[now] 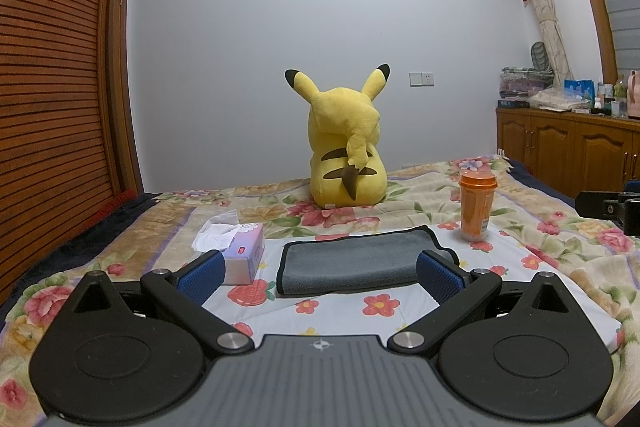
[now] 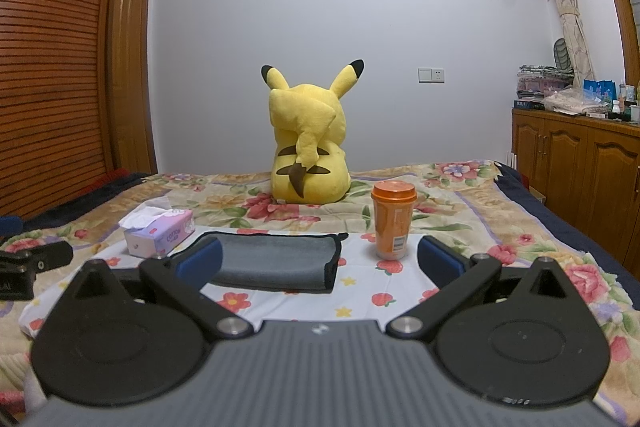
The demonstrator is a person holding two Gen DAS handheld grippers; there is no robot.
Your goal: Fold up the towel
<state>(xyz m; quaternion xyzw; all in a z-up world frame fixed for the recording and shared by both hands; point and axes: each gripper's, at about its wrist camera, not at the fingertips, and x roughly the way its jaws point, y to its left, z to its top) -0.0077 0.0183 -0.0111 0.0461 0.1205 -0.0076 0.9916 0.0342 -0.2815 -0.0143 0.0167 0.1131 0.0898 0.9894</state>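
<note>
A grey towel (image 1: 352,263) with a black hem lies folded into a flat narrow rectangle on the floral bedspread. In the left wrist view it sits just beyond my left gripper (image 1: 320,277), between the blue pads; the gripper is open and empty. In the right wrist view the towel (image 2: 276,261) lies ahead and left of centre, partly behind the left blue finger (image 2: 200,263). My right gripper (image 2: 320,263) is open and empty, apart from the towel.
A tissue box (image 1: 244,259) stands left of the towel. An orange lidded cup (image 1: 476,207) stands to its right. A yellow plush toy (image 1: 344,147) sits farther back on the bed (image 1: 560,227). Wooden cabinets (image 2: 580,163) line the right wall.
</note>
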